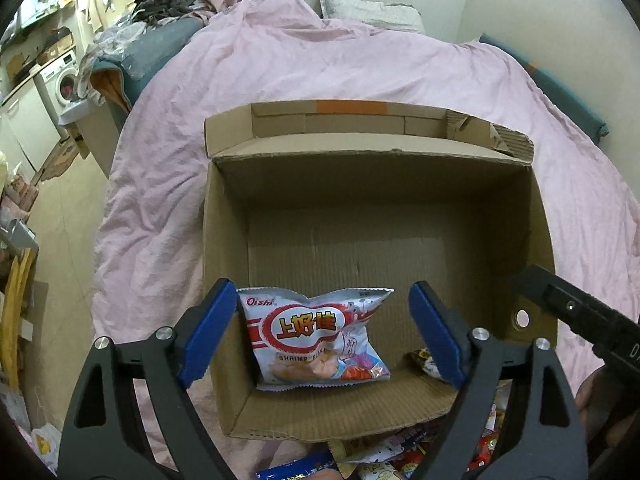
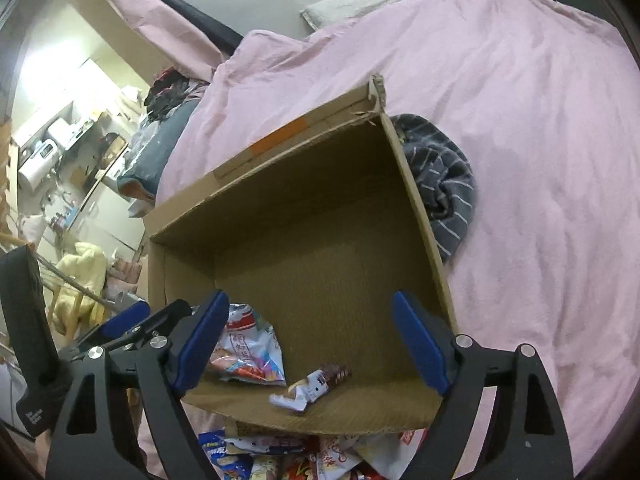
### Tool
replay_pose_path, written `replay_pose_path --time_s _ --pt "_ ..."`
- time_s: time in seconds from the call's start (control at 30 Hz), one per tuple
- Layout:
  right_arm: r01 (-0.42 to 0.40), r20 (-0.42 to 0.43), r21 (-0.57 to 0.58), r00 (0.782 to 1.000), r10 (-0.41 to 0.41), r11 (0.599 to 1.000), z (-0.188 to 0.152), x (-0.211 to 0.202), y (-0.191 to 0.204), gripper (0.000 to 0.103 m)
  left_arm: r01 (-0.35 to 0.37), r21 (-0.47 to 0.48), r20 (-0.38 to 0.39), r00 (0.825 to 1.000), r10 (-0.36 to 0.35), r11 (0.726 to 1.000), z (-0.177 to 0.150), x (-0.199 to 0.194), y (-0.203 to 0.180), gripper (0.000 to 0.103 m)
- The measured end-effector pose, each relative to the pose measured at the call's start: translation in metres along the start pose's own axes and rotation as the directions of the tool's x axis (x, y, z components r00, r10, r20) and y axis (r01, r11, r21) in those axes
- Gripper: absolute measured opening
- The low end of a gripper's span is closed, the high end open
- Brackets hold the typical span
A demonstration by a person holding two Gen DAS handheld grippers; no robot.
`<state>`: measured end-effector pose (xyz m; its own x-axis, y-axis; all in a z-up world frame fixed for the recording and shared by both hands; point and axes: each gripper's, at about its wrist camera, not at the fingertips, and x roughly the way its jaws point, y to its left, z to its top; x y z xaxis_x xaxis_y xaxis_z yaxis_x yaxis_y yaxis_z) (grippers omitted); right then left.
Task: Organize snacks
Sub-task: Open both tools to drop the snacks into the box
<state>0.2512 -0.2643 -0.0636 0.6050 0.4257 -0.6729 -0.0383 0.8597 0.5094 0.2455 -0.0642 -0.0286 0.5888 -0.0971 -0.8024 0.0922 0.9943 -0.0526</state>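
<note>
An open cardboard box [image 1: 224, 216] sits on a pink bed. A white Oishi shrimp chip bag [image 1: 316, 340] lies on its floor near the front left. A small brown-and-white snack packet [image 2: 312, 388] lies near the front right, half hidden behind a blue pad in the left wrist view [image 1: 420, 358]. My left gripper [image 1: 320, 336] is open and empty above the chip bag. My right gripper [image 2: 312, 344] is open and empty above the small packet; the chip bag [image 2: 248, 352] lies to its left. The box [image 2: 416, 184] fills the right wrist view.
A pile of loose snack packets [image 2: 280, 456] lies on the bed in front of the box, also in the left wrist view [image 1: 384, 452]. A grey striped garment [image 2: 444, 184] lies right of the box. A pillow [image 1: 372, 12] is at the bed's far end.
</note>
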Motion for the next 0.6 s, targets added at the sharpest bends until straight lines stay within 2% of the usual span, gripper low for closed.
replay_pose_path --time_s 0.37,0.6 --pt "0.000 0.008 -0.008 1.000 0.001 1.000 0.002 -0.003 0.001 0.087 0.011 -0.013 0.027 1.000 -0.010 1.000 0.001 -0.009 0.000 0.086" --pt "0.021 0.084 -0.055 0.996 -0.016 0.998 0.001 -0.028 0.011 0.087 0.056 -0.047 0.091 0.995 -0.051 0.997 0.001 -0.036 0.009 0.086"
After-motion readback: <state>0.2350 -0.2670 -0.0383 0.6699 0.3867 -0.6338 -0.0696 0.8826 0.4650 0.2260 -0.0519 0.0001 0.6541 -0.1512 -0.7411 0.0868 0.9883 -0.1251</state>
